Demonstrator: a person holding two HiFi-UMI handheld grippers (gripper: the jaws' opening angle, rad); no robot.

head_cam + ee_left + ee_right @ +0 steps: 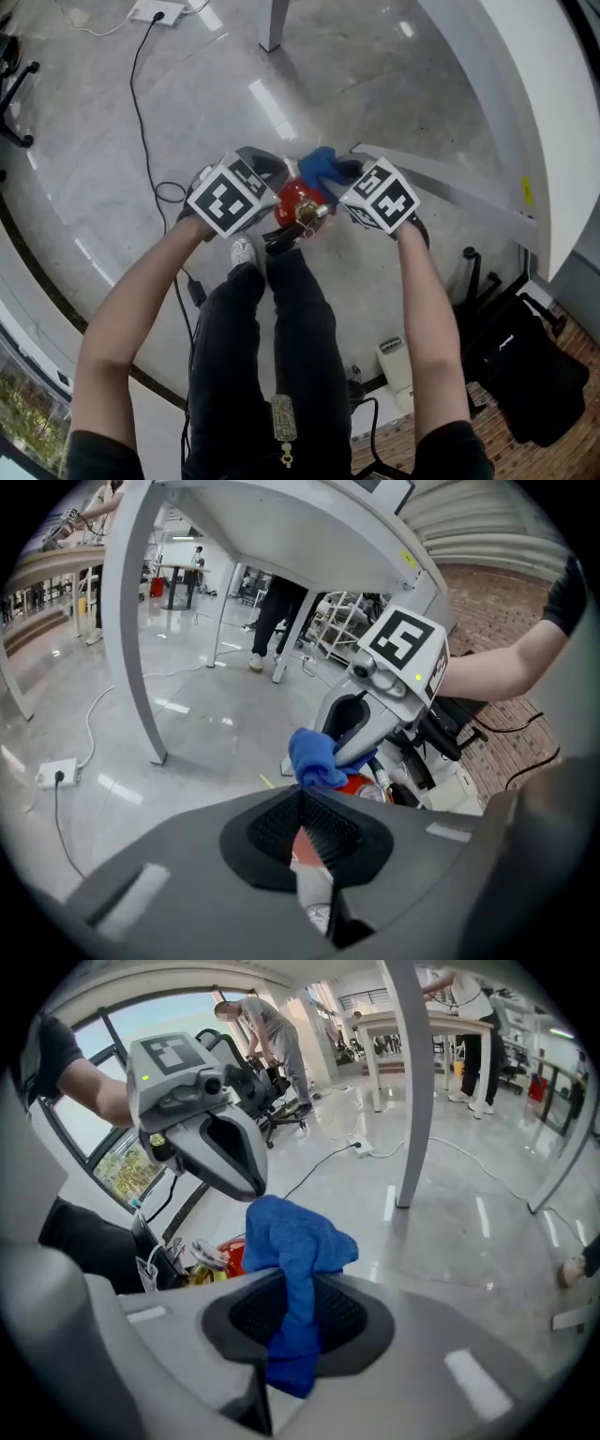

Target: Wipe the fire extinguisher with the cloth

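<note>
Shiny grey floor (375,84), white table leg (272,28) well beyond the fire extinguisher (298,199). Standing red on the floor just ahead of the person's shoe (244,251), brass valve on top. Left gripper (301,797) close on its left side, jaws pressed together. Right gripper (298,1283) close on its right, pinching a blue cloth (295,1241), bunched end right by the extinguisher's top. Can't tell if touching. Power strip (155,11) and black cable (141,94) far behind it.
</note>
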